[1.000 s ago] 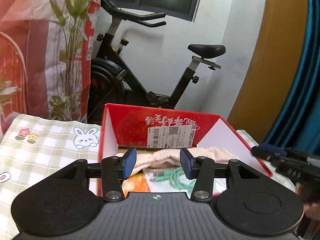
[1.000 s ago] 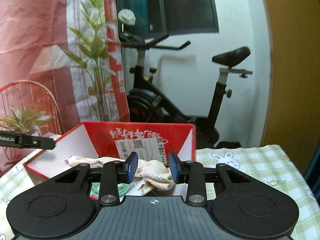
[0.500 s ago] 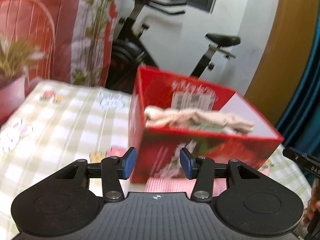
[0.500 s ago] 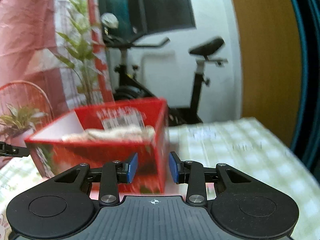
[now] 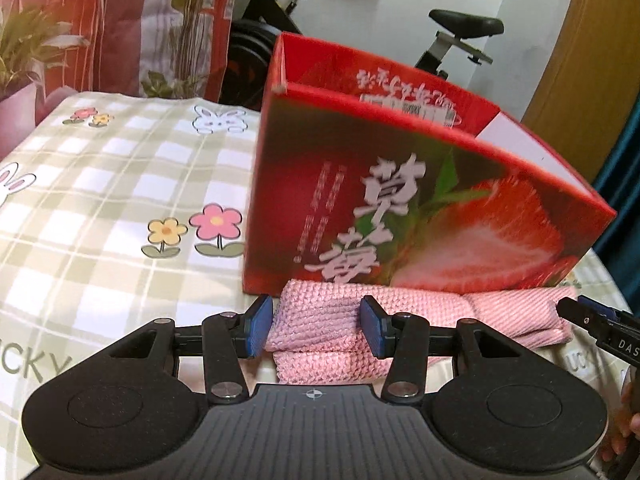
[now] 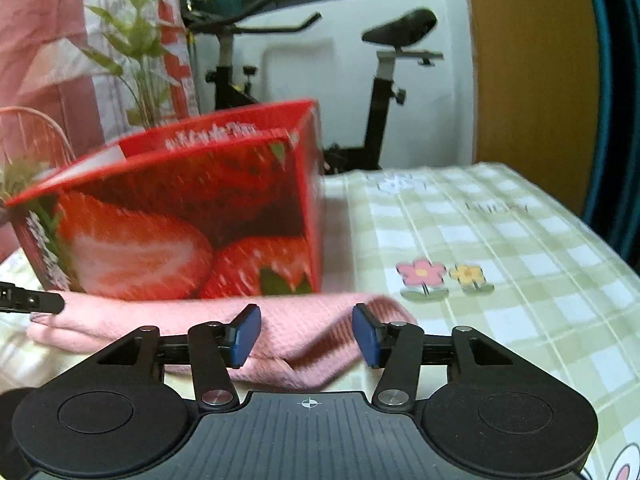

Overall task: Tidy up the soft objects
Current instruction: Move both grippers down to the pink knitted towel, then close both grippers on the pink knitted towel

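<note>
Left wrist view: both grippers' jaws spread — the right gripper's (image 6: 306, 334) just widened — astride the pink knit cloth (image 5: 420, 320) lying before the strawberry box (image 5: 400, 200), left gripper (image 5: 316, 330) unpinched.

A checked tablecloth (image 5: 120, 184) carries a strawberry box (image 5: 400, 216) and pink knitted cloth (image 5: 320, 320).
</note>
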